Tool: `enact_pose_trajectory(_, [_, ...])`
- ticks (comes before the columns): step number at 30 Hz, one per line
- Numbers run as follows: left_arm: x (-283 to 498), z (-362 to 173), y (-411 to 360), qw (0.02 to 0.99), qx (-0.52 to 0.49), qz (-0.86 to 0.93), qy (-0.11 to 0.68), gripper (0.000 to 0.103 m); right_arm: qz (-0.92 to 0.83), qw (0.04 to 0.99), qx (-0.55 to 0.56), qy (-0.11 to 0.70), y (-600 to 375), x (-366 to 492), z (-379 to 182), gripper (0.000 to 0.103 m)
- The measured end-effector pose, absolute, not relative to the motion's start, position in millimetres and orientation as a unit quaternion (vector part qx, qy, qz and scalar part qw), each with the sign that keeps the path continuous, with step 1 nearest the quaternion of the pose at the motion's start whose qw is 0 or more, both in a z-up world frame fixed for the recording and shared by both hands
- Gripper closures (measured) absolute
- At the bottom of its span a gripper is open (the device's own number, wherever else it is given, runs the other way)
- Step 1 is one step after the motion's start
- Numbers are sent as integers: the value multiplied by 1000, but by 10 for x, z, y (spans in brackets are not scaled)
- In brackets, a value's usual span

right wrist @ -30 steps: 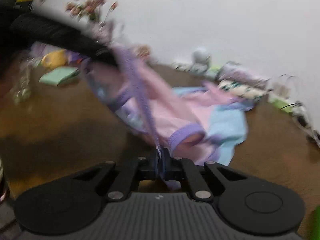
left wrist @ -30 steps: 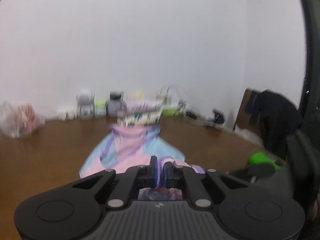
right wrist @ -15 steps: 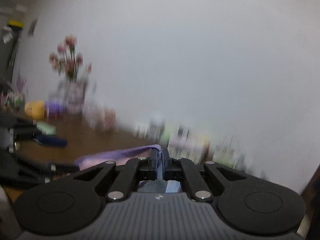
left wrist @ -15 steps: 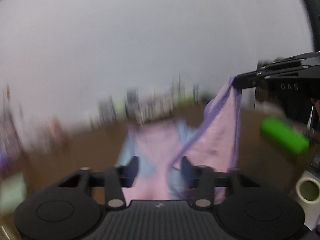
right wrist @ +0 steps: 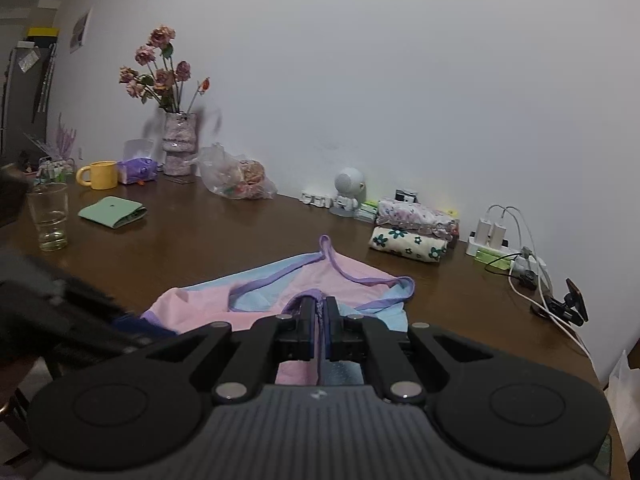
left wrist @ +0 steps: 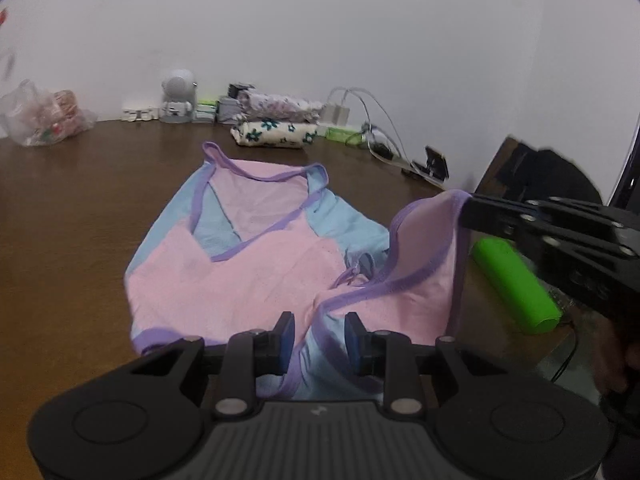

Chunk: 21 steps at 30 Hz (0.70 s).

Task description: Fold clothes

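Here the left tongs [left wrist: 319, 336] stand parted over the purple hem of the pink-and-blue cotton garment [left wrist: 256, 256] spread mid-counter [left wrist: 72, 208], gripping nothing; the right tongs [right wrist: 319, 334] pinch a raised corner. Best carry that corner across low, keeping the trim flat.

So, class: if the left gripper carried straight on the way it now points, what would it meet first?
Probably the pink garment: the open left gripper points down at it, purple hem between its fingers.
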<state>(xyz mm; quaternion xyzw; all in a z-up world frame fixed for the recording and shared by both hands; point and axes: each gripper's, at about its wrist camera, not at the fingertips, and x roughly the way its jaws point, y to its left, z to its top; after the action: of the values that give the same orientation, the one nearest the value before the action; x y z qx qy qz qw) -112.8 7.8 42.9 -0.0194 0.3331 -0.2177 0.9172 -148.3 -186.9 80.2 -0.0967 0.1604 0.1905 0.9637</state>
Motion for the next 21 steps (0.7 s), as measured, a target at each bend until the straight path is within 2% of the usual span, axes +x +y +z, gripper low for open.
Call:
enact_pose_trajectory(3, [-1017, 377, -73, 907, 13, -206, 368, 78, 194, 964, -91, 156, -1902, -1545, 804, 99])
enact_pose_trajectory(6, [-1045, 365, -106, 908, 28, -190, 373, 101, 194, 966, -92, 143, -1944, -1664, 832, 99])
enact_pose_trajectory(13, [-1738, 465, 99, 958, 40, -102, 265, 102, 166, 962, -141, 163, -1935, -1869, 608, 99])
enact_pose_trajectory(21, [-1870, 210, 326, 960, 26, -26, 276, 102, 144, 939, -239, 200, -1537, -1807, -33, 93])
